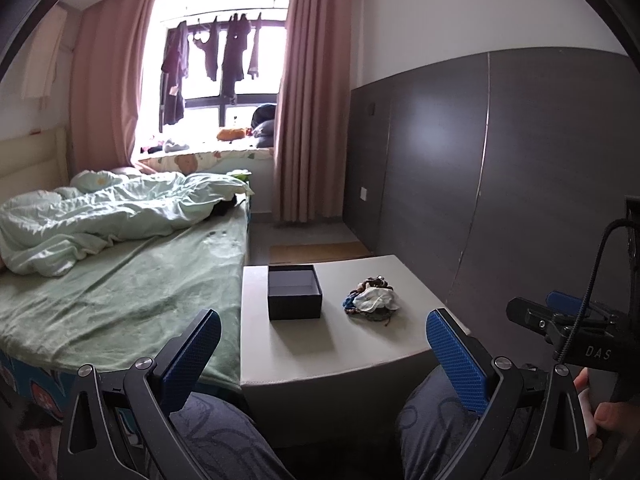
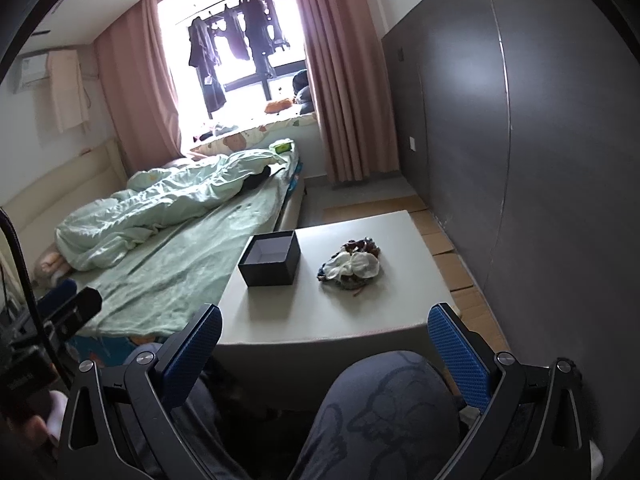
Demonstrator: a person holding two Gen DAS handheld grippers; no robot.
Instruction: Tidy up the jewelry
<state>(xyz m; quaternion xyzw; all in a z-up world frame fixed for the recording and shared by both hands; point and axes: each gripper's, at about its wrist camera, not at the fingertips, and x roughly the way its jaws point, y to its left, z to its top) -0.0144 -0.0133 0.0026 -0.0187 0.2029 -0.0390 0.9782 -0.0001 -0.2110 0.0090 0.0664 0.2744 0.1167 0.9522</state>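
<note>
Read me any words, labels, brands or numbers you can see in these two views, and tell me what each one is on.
"DAS": white letters on the black body of the right tongs, seen at the right edge of the left wrist view.
A small light marking on the black body of the left tongs, at the left edge of the right wrist view: too blurred to read.
The dark open box: no visible text.

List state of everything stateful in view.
box: open, empty, upright on table
jewelry pile: heaped on table, right of box, apart from it
left gripper: open, empty
right gripper: open, empty
curtains: drawn apart
</note>
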